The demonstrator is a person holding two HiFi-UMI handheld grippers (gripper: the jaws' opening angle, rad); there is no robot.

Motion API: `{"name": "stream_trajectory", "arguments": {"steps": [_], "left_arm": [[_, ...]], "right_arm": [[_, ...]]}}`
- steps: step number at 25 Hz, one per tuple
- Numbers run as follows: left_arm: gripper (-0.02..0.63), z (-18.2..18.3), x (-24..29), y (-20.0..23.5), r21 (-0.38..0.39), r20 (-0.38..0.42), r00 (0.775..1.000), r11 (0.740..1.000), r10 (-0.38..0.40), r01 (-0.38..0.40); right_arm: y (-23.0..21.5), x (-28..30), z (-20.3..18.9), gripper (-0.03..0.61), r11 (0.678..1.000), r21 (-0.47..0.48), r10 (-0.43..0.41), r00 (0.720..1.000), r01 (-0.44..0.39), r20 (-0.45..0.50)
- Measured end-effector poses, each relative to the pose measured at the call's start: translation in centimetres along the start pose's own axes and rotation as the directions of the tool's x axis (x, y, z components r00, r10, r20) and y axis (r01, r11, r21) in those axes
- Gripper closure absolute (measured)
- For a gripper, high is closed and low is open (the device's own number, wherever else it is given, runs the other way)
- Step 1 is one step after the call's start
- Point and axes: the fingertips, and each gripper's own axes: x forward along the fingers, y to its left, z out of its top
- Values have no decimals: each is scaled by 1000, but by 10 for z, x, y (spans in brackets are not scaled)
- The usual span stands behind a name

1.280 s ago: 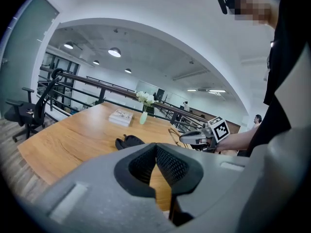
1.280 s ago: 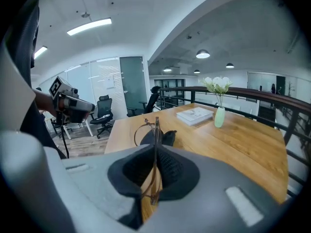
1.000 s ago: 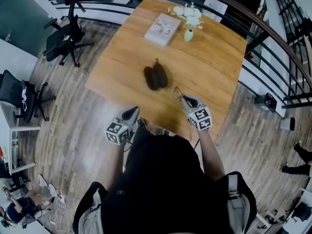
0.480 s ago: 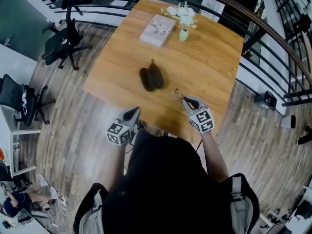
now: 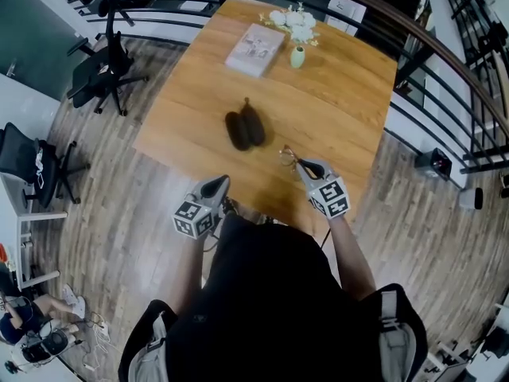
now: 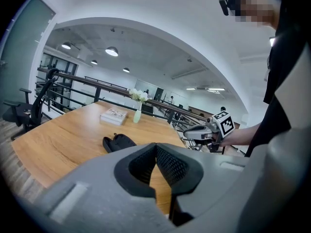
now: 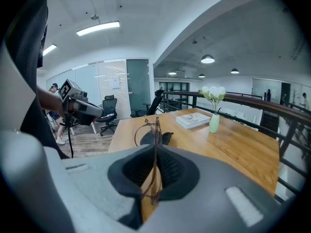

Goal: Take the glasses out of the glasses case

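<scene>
The dark glasses case lies open on the wooden table, with nothing in it that I can see. My right gripper hangs over the table's near right part, shut on thin-rimmed glasses to the right of the case. In the right gripper view the glasses stand on edge between the jaws of that gripper, and the case lies beyond them. My left gripper is off the table's near edge, shut on nothing. Its own view shows the left gripper with pads touching, and the case ahead.
A book and a small green vase with white flowers stand at the table's far end. Black railings run along the right. Office chairs stand on the wood floor to the left.
The right gripper with the glasses has drawn slightly away from the case, toward me. The left gripper has stayed where it was.
</scene>
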Motion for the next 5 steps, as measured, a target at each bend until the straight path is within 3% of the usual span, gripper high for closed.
{"name": "stream_trajectory", "arguments": {"steps": [5], "left_arm": [[603,2,2,4,-2,0,1000,1000,6,-6]], "right_arm": [[-2,5,0,560,1000,4,5,1000,-5,1]]}}
